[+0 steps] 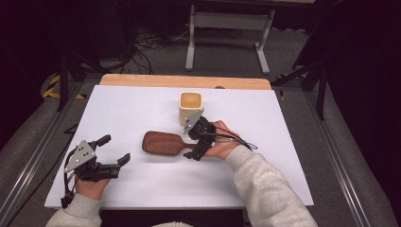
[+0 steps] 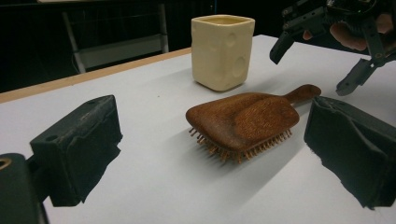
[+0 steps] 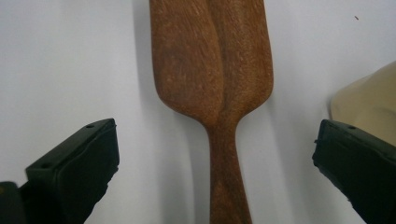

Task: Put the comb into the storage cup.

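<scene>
High view: right gripper (image 1: 196, 137), jaws spread, straddles the wooden hairbrush (image 1: 163, 143) handle, brush bristles-down on the table (image 1: 142, 184) beside the cream cup (image 1: 190, 107). Advice: centre on handle before closing. Left gripper (image 1: 113, 150) idle, jaws spread.

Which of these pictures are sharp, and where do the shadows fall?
High view: soft, dim surroundings, bright table. Left gripper view: hairbrush fairly sharp, soft shadow beneath its bristles, near gripper jaws blurred. Right gripper view: brush handle close and slightly soft, faint shadows on both sides.
</scene>
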`<state>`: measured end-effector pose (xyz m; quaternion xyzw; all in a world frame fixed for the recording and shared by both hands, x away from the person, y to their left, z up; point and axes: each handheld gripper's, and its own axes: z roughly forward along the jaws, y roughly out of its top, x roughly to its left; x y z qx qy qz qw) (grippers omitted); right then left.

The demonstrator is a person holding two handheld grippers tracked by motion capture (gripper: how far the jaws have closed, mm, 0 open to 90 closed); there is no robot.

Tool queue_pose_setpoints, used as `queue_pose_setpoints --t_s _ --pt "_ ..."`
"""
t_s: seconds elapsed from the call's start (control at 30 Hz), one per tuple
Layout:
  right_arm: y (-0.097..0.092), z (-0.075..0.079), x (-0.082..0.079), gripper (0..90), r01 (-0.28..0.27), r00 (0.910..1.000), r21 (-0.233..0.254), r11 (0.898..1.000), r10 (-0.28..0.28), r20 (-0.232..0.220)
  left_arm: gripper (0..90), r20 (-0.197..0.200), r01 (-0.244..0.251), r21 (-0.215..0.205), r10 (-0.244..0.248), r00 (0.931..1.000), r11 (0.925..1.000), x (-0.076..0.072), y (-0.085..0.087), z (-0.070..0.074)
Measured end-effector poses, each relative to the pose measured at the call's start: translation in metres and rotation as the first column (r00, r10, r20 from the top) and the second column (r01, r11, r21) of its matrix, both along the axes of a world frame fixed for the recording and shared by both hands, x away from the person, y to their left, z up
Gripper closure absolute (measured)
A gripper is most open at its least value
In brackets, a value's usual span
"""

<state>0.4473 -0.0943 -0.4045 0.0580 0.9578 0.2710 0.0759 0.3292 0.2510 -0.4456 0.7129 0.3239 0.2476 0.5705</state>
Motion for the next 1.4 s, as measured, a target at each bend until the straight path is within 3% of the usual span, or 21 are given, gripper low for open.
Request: queue_pose_setpoints --t_s 0.33,0.73,0.87,0.97,1.07,1.17,1.4 --pt "0.004 -0.011 0.012 4.1 0.003 1.0 -0.032 0.999 -0.003 -0.004 4.9 -0.001 0.003 0.005 -0.003 1.0 1.0 0.0 0.0 0.0" --pt "0.013 -0.029 0.022 15.8 0.007 0.9982 -0.087 0.996 -0.012 -0.059 4.9 -0.004 0.003 0.003 -0.003 1.0 1.0 0.001 0.0 -0.001" --pt "0.015 -0.032 0.023 26.2 0.005 0.9981 -0.111 0.994 -0.012 -0.061 4.8 -0.003 0.002 0.003 -0.002 1.0 1.0 0.001 0.0 -0.001" --pt "0.016 -0.034 0.022 41.3 -0.014 0.9968 -0.143 0.99 0.003 -0.079 4.9 -0.004 0.002 0.002 -0.002 1.0 1.0 0.001 0.0 -0.001" --pt "0.017 -0.034 0.023 46.6 -0.017 0.9968 -0.152 0.988 0.004 -0.08 4.9 -0.003 0.003 0.004 -0.003 1.0 1.0 0.001 0.0 -0.001" --pt "0.018 -0.034 0.024 59.4 -0.038 0.9956 -0.141 0.989 0.025 -0.09 4.9 -0.003 0.003 0.004 -0.003 1.0 1.0 0.001 0.0 -0.001" --pt "0.019 -0.034 0.026 69.4 -0.041 0.9919 -0.136 0.99 0.024 -0.125 4.9 -0.002 0.006 0.006 -0.006 1.0 1.0 0.001 0.0 -0.001"
